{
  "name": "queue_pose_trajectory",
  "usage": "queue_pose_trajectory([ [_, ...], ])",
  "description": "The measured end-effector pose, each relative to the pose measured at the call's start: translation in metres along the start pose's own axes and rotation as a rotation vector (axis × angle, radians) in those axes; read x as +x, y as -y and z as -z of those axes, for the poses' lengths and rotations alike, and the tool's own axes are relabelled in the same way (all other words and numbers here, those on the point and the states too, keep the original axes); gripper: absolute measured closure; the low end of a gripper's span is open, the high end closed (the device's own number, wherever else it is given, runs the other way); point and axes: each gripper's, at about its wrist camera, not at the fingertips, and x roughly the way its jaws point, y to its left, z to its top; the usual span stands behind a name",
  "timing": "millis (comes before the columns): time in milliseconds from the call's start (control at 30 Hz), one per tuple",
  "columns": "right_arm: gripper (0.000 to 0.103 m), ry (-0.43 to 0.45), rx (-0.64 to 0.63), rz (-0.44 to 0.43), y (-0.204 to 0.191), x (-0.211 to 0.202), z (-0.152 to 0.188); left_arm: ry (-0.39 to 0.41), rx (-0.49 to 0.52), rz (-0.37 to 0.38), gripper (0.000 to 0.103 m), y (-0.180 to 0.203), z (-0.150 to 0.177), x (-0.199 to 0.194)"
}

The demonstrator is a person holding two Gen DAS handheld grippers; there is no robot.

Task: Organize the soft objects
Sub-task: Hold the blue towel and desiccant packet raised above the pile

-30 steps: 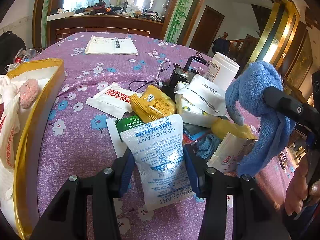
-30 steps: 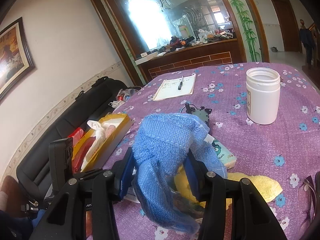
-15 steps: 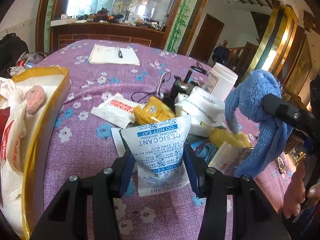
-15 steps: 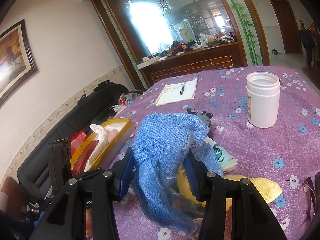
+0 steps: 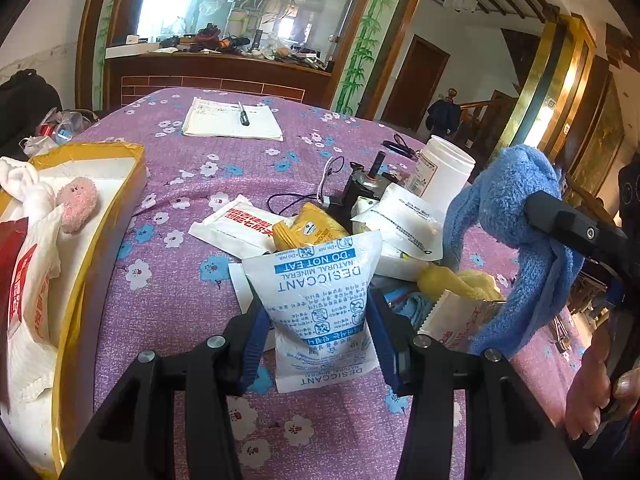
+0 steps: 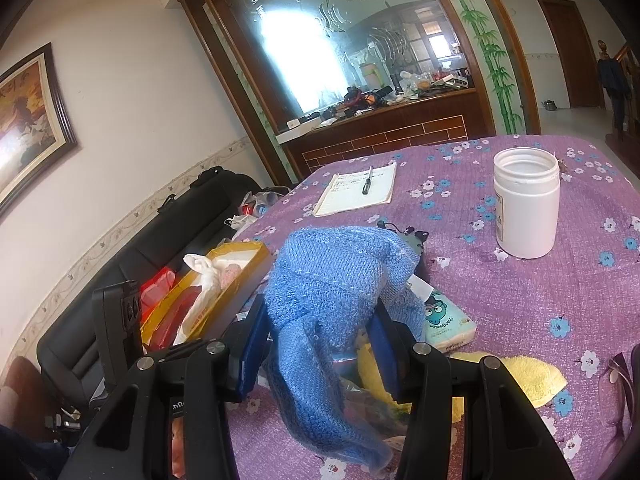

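My left gripper (image 5: 316, 324) is shut on a white desiccant bag (image 5: 320, 300) and holds it above the purple flowered tablecloth (image 5: 168, 292). My right gripper (image 6: 318, 332) is shut on a blue towel (image 6: 328, 280) that hangs below the fingers; the towel also shows at the right of the left wrist view (image 5: 516, 216). A yellow box (image 5: 100, 248) at the left holds a pink plush (image 5: 78, 204) and white bags; it also shows in the right wrist view (image 6: 240, 272). A pile of packets (image 5: 400, 220) and a yellow cloth (image 6: 528, 376) lies between the grippers.
A white open jar (image 6: 526, 204) stands on the table at the right. A notebook with a pen (image 5: 232, 122) lies at the far side. A small black device with a cable (image 5: 360, 188) sits behind the pile. A black sofa (image 6: 160, 240) is left of the table.
My left gripper has lifted the desiccant bag off the pile and drawn it back. My right gripper has risen slightly with the blue towel.
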Motion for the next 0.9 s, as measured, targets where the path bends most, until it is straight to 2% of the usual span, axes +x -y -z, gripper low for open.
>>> queue_pose_trajectory([
  [900,0.051,0.009,0.058,0.004,0.011,-0.003,-0.001,0.02,0.026,-0.002,0.056,0.007,-0.001,-0.004],
])
